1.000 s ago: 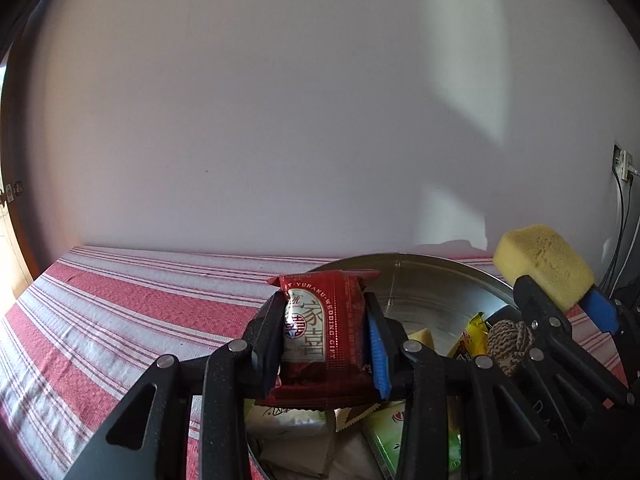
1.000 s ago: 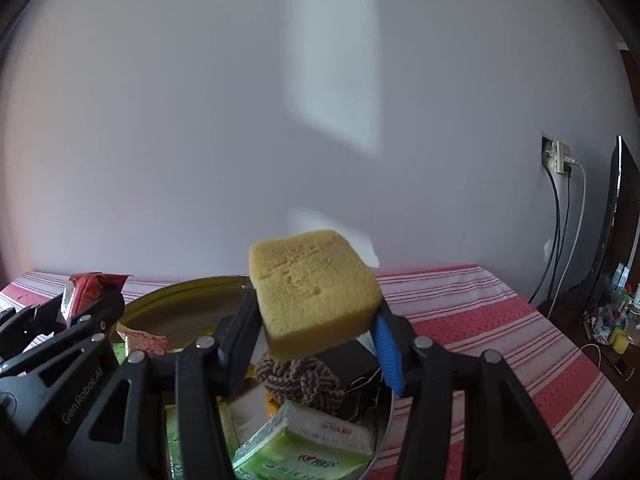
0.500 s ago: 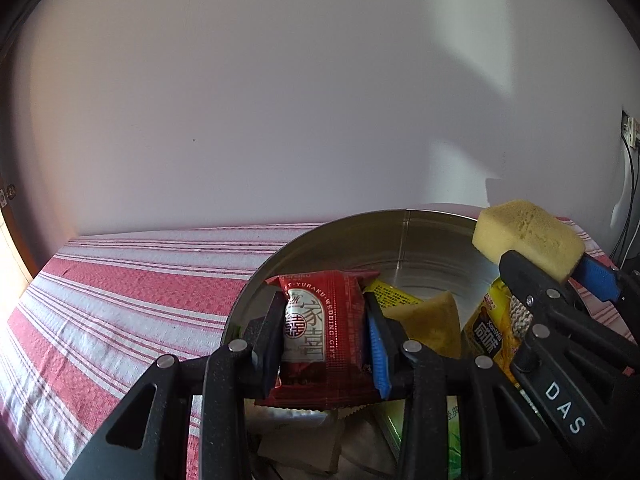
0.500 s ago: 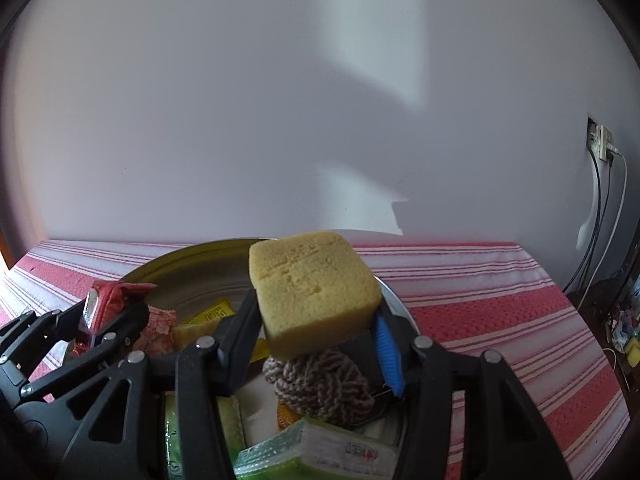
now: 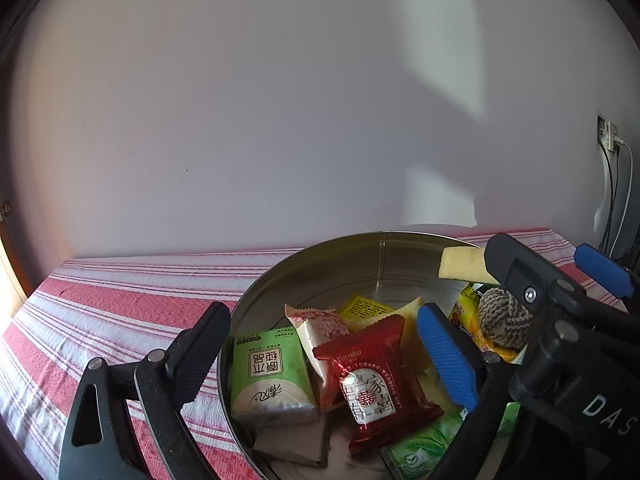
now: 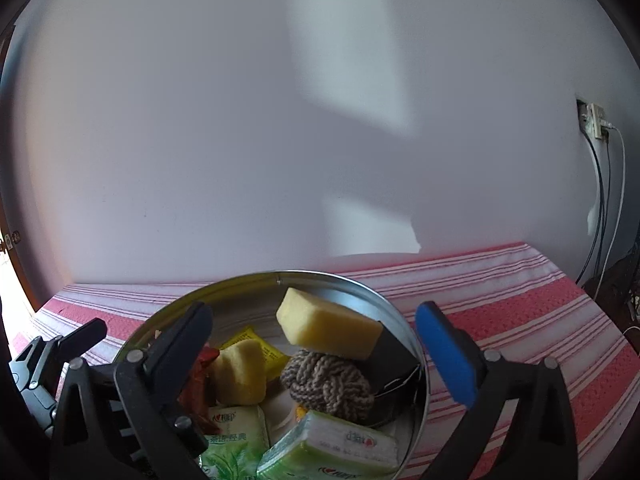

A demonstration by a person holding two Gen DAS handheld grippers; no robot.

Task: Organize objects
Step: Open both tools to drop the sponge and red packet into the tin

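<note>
A home room: striped tablecloth [image 6: 500, 292], plain wall, wall socket [image 6: 596, 120] with cables

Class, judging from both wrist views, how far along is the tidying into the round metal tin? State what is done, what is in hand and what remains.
Done: the red snack packet and yellow sponge lie in the metal tin with the other items. In hand: nothing; the left gripper and right gripper have just opened and stand empty. Left: no loose item shows on the striped cloth.

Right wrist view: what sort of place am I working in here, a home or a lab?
Most likely a home room. A red-and-white striped tablecloth covers the table against a plain white wall, a wall socket with plugged-in cables sits at the right, and the round metal tin holds snack packets and sponges.
</note>
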